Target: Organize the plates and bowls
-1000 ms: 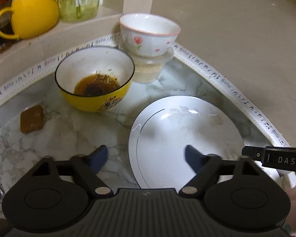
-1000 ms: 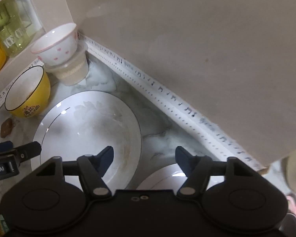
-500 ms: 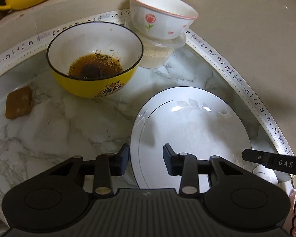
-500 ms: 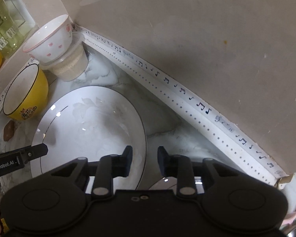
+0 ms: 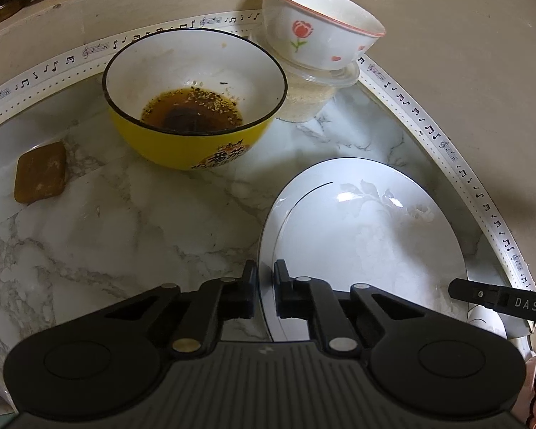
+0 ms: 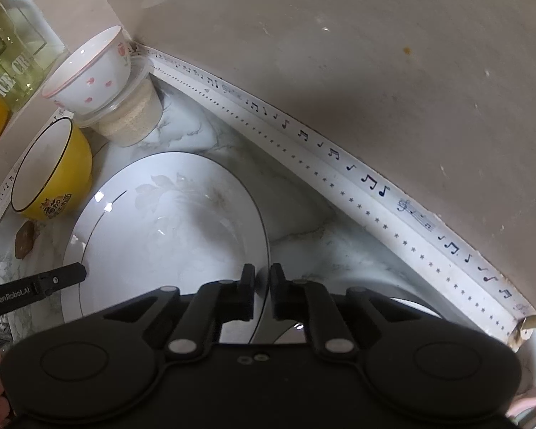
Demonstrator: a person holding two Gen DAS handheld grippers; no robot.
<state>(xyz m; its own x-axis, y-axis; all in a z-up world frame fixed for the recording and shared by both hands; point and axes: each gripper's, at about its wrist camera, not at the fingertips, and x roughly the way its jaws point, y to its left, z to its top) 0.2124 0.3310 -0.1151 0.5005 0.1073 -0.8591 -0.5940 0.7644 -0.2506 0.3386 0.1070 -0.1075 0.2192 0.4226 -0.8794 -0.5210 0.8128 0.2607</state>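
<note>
My left gripper pinches the white plate at its 9 o'clock rim; my right gripper clamps the rim opposite, at 3 o'clock. The plate lies on the marble table. Toward 11 o'clock of the plate stands the yellow bowl with brown dregs. At 12 o'clock the flowered bowl sits tilted on a plastic tub.

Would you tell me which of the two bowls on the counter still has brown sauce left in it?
The yellow bowl, standing on the marble: brown sauce with seeds pools in its bottom. The white flowered bowl, perched on a plastic tub, looks clean inside.
</note>
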